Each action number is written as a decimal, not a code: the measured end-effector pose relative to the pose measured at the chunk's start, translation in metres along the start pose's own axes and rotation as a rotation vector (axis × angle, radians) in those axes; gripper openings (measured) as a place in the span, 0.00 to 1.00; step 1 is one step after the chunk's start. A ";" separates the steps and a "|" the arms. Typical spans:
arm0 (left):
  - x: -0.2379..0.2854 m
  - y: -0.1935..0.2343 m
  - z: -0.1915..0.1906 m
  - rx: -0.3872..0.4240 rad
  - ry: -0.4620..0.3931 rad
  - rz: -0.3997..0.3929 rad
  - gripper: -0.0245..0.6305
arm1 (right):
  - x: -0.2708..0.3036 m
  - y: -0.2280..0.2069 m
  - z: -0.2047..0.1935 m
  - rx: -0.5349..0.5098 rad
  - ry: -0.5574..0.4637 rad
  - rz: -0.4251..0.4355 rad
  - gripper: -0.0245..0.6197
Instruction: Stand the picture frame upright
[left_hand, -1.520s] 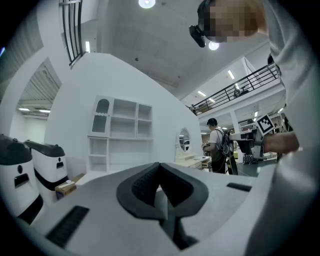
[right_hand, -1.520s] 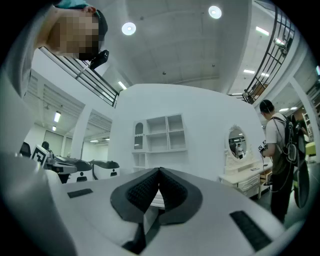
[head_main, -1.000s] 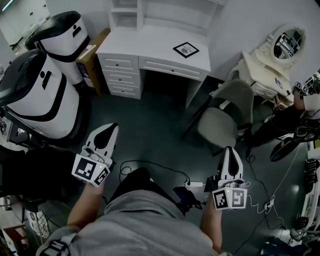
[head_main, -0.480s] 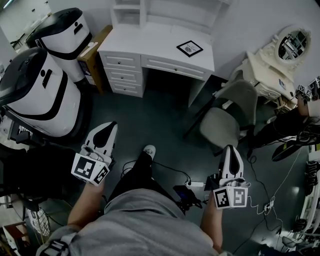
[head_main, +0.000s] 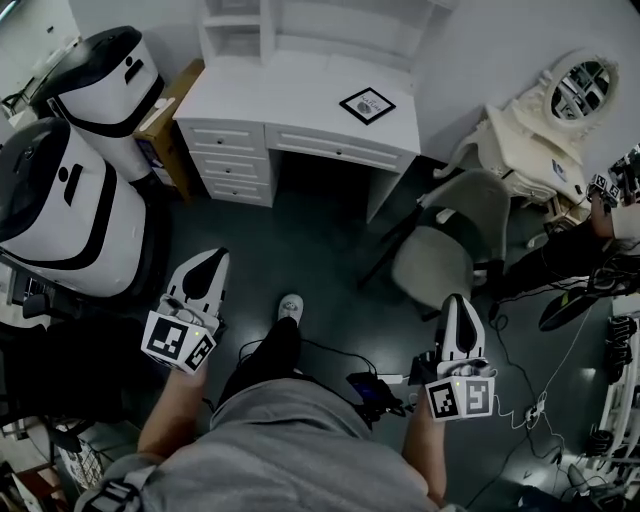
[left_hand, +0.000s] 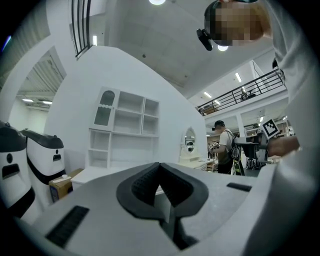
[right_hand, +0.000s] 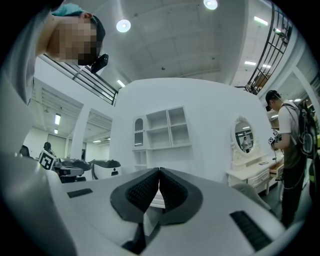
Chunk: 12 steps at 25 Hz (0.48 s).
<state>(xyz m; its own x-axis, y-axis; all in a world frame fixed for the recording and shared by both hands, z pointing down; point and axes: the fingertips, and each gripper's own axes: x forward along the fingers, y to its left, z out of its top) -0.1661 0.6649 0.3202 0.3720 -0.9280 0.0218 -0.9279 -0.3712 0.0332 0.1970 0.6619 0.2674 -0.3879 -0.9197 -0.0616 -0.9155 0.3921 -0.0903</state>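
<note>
A black picture frame (head_main: 367, 105) with a white mat lies flat on the right part of the white desk (head_main: 270, 95) at the far wall. My left gripper (head_main: 211, 262) hovers over the dark floor well short of the desk, shut and empty. At the lower right my right gripper (head_main: 457, 304) is also shut with nothing in it. In the left gripper view the jaws (left_hand: 159, 166) meet, with the white desk and shelf unit (left_hand: 125, 130) beyond. The right gripper view shows shut jaws (right_hand: 159, 172) before the same shelves (right_hand: 162, 129).
A grey chair (head_main: 445, 243) stands right of the desk's knee gap. Two big white-and-black machines (head_main: 70, 190) fill the left. A white vanity with an oval mirror (head_main: 570, 95) stands at the right, with a person (right_hand: 292, 145) beside it. Cables (head_main: 330, 350) lie on the floor near my feet.
The desk and frame have shifted left in the head view and look a little larger as I step forward. A foot now shows ahead. Both grippers stay shut.
</note>
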 end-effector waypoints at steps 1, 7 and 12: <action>0.010 0.006 -0.001 -0.003 -0.002 0.000 0.05 | 0.011 -0.003 0.000 -0.003 0.002 0.000 0.08; 0.077 0.040 0.007 -0.016 -0.025 -0.008 0.05 | 0.079 -0.014 0.004 -0.012 0.001 0.011 0.08; 0.134 0.065 0.018 -0.011 -0.033 -0.031 0.05 | 0.134 -0.027 0.003 -0.007 0.005 0.007 0.08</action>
<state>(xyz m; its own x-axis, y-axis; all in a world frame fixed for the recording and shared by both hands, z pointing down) -0.1771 0.5163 0.3077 0.3991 -0.9168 -0.0128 -0.9157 -0.3993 0.0448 0.1701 0.5283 0.2585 -0.3946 -0.9170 -0.0574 -0.9135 0.3983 -0.0830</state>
